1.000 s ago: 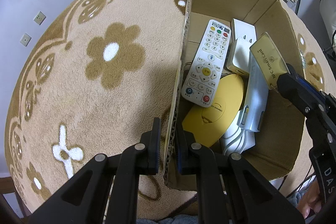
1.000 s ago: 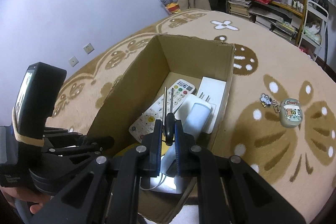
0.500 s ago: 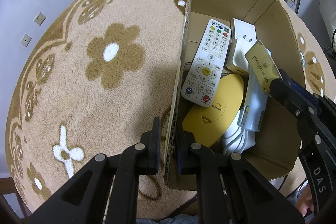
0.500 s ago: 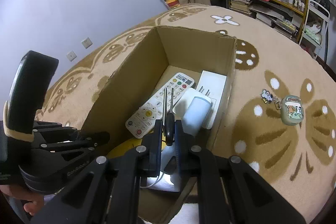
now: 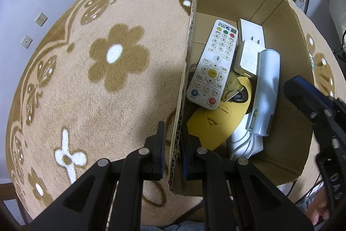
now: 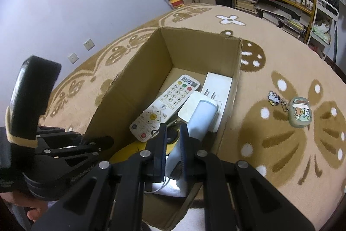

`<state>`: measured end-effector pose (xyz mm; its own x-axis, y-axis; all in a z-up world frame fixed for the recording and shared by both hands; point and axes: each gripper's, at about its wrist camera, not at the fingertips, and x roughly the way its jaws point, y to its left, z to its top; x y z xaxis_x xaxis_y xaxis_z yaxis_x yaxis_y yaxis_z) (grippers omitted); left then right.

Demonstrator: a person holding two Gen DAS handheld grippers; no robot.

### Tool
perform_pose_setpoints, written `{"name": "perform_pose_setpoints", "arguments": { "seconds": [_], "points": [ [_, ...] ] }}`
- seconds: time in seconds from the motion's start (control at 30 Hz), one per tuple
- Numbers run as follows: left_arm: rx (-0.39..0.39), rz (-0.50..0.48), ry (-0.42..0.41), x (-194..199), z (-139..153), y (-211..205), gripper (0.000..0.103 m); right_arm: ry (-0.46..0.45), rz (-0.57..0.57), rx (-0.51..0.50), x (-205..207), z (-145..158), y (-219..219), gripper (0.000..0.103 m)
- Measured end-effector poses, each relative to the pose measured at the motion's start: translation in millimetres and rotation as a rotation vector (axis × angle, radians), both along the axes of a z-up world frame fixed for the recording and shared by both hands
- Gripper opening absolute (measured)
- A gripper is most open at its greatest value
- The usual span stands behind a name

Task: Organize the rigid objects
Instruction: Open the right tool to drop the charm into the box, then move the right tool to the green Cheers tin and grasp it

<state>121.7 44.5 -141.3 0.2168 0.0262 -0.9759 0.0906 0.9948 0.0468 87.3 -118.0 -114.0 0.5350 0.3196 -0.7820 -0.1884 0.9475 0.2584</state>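
Cardboard is what my left hand-held gripper (image 5: 173,144) is pinching: its fingers are clenched on the near wall of the box (image 5: 279,21), one finger outside and one inside; my right hand-held gripper (image 6: 172,144) is hanging over the box with its fingers slightly parted and nothing between them, so I am judging it released. Inside the box the remote (image 5: 213,64) is lying along the left wall; the white charger (image 5: 246,57) and a flat white block (image 5: 252,29) are sitting beside it; the pale blue tube (image 5: 267,88) is slanting across a yellow disc (image 5: 212,120), and a tagged key ring (image 5: 234,91) is resting on the disc by the remote's lower end.

Risk, as I am judging it, is lying mostly in the left grip; the wall is thin and corrugated, so if I am pulling or twisting while reaching away with the right, the wall could be bending or the box tipping, and the loosely stacked things could be sliding. The tube is leaning on other pieces rather than lying flat, so a jolt could be rolling it onto the key ring.

Outside, on the rug (image 6: 281,62), the earbud case (image 6: 300,112) and its charm (image 6: 273,97) are waiting to the right of the box, well apart from my fingers; the case is rounded and the charm is dangling from a short chain, so a careless pinch could be catching only the charm, or squirting the case away across the pile.
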Motion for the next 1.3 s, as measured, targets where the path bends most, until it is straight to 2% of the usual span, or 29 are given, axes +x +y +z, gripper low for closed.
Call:
{"name": "perform_pose_setpoints", "arguments": {
  "seconds": [0.1, 0.17, 0.2, 0.23, 0.33, 0.37, 0.5, 0.53, 0.63, 0.77, 1.03, 1.3],
  "points": [
    [-0.001, 0.001, 0.000, 0, 0, 0, 0.012, -0.036, -0.013, 0.004, -3, 12, -6, 0.015],
    [-0.002, 0.001, 0.000, 0, 0, 0, 0.012, -0.060, -0.029, -0.016, -4, 22, -11, 0.021],
    [-0.001, 0.001, 0.000, 0, 0, 0, 0.012, -0.067, -0.041, -0.032, -4, 25, -14, 0.030],
    [-0.001, 0.001, 0.000, 0, 0, 0, 0.012, -0.075, -0.050, -0.046, -4, 28, -16, 0.043],
    [-0.001, 0.001, 0.000, 0, 0, 0, 0.012, -0.118, -0.095, -0.091, -5, 37, -30, 0.069],
    [0.000, 0.000, 0.000, 0, 0, 0, 0.012, -0.130, -0.116, -0.109, -5, 39, -35, 0.072],
    [0.008, -0.004, -0.002, 0, 0, -1, 0.012, -0.156, -0.211, -0.155, -1, 41, -60, 0.097],
    [0.009, -0.004, -0.003, 0, 0, -1, 0.012, -0.159, -0.227, -0.158, 1, 40, -66, 0.100],
    [0.012, -0.008, -0.002, -1, 0, -2, 0.012, -0.133, -0.285, -0.176, 10, 32, -84, 0.100],
    [0.010, -0.006, -0.001, -1, 0, -3, 0.012, -0.024, -0.342, -0.143, 23, 14, -109, 0.100],
    [0.010, -0.007, -0.002, -1, 1, -2, 0.012, -0.008, -0.408, -0.203, 43, -13, -138, 0.100],
    [0.032, -0.017, -0.008, -2, 3, -6, 0.010, 0.060, -0.384, -0.273, 63, -39, -158, 0.100]
  ]
}}
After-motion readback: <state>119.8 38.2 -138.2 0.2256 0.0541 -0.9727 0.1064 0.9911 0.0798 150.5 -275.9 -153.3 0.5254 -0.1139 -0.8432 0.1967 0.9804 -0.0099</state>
